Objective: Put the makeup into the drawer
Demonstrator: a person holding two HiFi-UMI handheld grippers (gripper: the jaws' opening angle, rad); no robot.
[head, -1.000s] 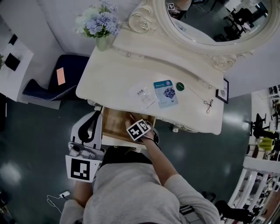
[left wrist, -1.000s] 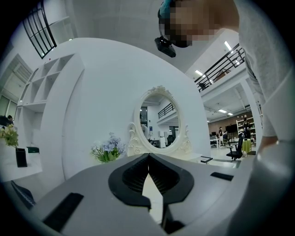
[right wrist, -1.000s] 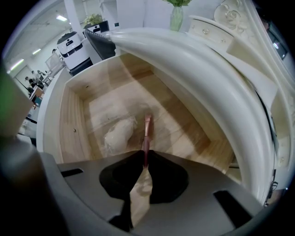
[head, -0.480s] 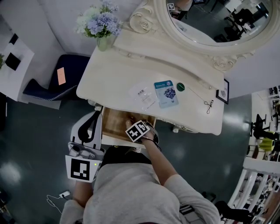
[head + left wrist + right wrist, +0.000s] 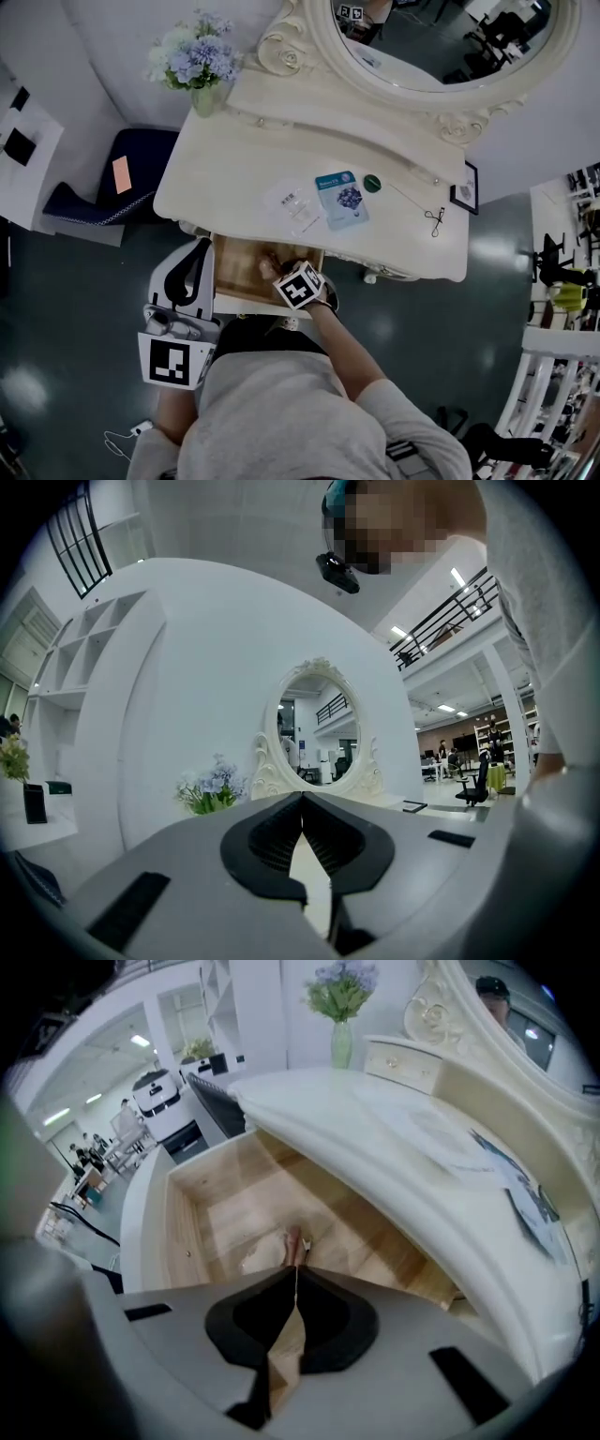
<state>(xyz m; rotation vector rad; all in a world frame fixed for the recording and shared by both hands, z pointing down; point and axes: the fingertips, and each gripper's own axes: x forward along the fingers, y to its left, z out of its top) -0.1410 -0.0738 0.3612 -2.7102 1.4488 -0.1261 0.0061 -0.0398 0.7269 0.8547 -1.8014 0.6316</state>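
The wooden drawer [image 5: 234, 277] of the cream dressing table [image 5: 216, 178] stands pulled open. My right gripper [image 5: 278, 268] reaches into it from the front, its marker cube above the drawer's front edge. In the right gripper view the right gripper [image 5: 295, 1274] is shut on a thin clear makeup packet [image 5: 281, 1246] with a pinkish item inside, which sticks out over the drawer floor [image 5: 234, 1194]. My left gripper [image 5: 199, 251] hangs left of the drawer; the left gripper [image 5: 302, 803] is shut with nothing in it. On the tabletop lie a clear packet [image 5: 298, 204], a blue face-mask sachet [image 5: 341, 199] and a green round compact [image 5: 372, 183].
An oval mirror [image 5: 441, 42] in a carved frame and a vase of flowers [image 5: 192, 61] stand at the back of the table. An eyelash curler [image 5: 434, 218] and a small picture frame [image 5: 462, 199] sit at its right end. A dark stool [image 5: 122, 178] is to the left.
The head view has shifted a little, so the table sits lower and further left in frame. My right gripper stays in the drawer with the packet; the left gripper has not moved.
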